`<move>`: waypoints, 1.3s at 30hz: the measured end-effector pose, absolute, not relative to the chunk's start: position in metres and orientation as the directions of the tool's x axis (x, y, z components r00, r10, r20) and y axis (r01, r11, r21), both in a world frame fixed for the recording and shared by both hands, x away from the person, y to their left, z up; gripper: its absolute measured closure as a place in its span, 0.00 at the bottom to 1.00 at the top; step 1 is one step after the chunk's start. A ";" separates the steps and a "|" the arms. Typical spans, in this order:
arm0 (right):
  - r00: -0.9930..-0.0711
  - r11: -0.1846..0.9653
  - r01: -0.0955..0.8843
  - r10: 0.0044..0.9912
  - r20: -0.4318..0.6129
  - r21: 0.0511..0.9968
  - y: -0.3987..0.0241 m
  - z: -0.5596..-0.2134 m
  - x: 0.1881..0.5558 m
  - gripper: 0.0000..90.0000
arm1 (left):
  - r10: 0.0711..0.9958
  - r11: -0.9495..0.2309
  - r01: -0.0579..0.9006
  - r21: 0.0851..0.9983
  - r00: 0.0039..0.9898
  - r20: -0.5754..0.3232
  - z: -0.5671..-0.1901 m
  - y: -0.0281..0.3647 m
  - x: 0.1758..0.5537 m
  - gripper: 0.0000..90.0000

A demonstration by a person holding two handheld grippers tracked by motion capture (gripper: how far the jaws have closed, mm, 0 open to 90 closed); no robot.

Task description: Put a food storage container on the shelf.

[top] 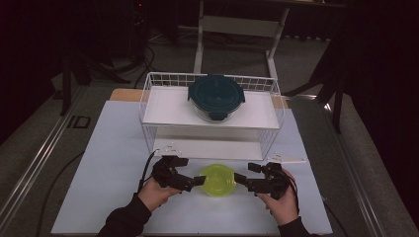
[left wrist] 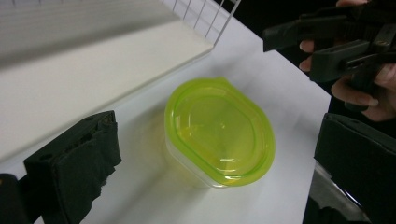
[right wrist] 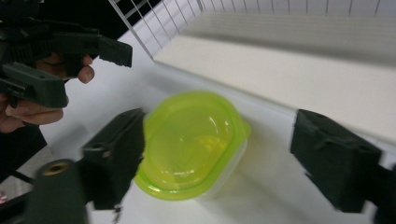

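The yellow-green lidded container (top: 217, 179) sits on the white table (top: 113, 148), just in front of the wire rack (top: 148, 98). The left gripper (top: 200, 180) and the right gripper (top: 238, 177) flank it, jaws apart, gripping nothing. In the right gripper view the container is blurred, one jaw covering its edge. Contact cannot be told.

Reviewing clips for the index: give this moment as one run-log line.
left claw: open, at green-lidded container | right claw: open, opposite side | container: on table, not gripped | dark-lidded container: on wire rack
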State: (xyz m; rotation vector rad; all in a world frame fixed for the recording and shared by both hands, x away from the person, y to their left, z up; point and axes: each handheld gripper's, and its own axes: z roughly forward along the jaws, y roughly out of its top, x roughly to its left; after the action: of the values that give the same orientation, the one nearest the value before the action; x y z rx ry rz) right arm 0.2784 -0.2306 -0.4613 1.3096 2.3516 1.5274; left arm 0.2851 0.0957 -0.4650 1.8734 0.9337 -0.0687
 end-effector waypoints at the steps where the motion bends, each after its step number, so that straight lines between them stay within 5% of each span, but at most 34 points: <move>1: -0.627 0.153 0.633 0.676 0.387 0.759 -0.230 -0.463 0.279 0.22 | 0.577 -0.194 0.650 0.735 0.681 -0.450 -0.467 0.094 0.288 0.02; 6: -0.571 0.133 0.717 0.675 0.467 0.684 -0.227 -0.471 0.286 0.25 | 0.577 -0.199 0.698 0.688 0.651 -0.493 -0.478 0.086 0.292 0.02; 12: -0.450 0.062 0.830 0.660 0.602 0.554 -0.227 -0.483 0.296 0.41 | 0.609 -0.140 0.781 0.608 0.552 -0.569 -0.492 0.085 0.299 0.19; 19: -0.369 0.070 0.893 0.679 0.635 0.445 -0.223 -0.497 0.304 0.54 | 0.604 -0.112 0.842 0.528 0.480 -0.637 -0.505 0.084 0.302 0.37; 25: -0.320 0.039 0.920 0.649 0.690 0.390 -0.226 -0.503 0.307 0.64 | 0.589 -0.092 0.857 0.507 0.457 -0.667 -0.512 0.090 0.302 0.61; 29: -0.309 0.039 0.928 0.639 0.704 0.371 -0.225 -0.504 0.307 0.70 | 0.568 -0.100 0.860 0.501 0.463 -0.681 -0.513 0.088 0.300 0.67; 32: -0.312 0.041 0.930 0.613 0.725 0.366 -0.224 -0.504 0.306 0.84 | 0.554 -0.117 0.851 0.513 0.485 -0.677 -0.512 0.085 0.298 0.76; 39: -0.352 0.074 0.920 0.589 0.727 0.385 -0.224 -0.500 0.300 0.87 | 0.518 -0.109 0.847 0.520 0.495 -0.698 -0.514 0.090 0.295 0.83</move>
State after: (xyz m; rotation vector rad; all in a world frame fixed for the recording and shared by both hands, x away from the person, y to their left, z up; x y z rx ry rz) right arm 0.3001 -0.2243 -0.4998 1.9268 2.5469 1.5193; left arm 0.2953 0.0900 -0.5138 1.7724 1.1538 -0.4270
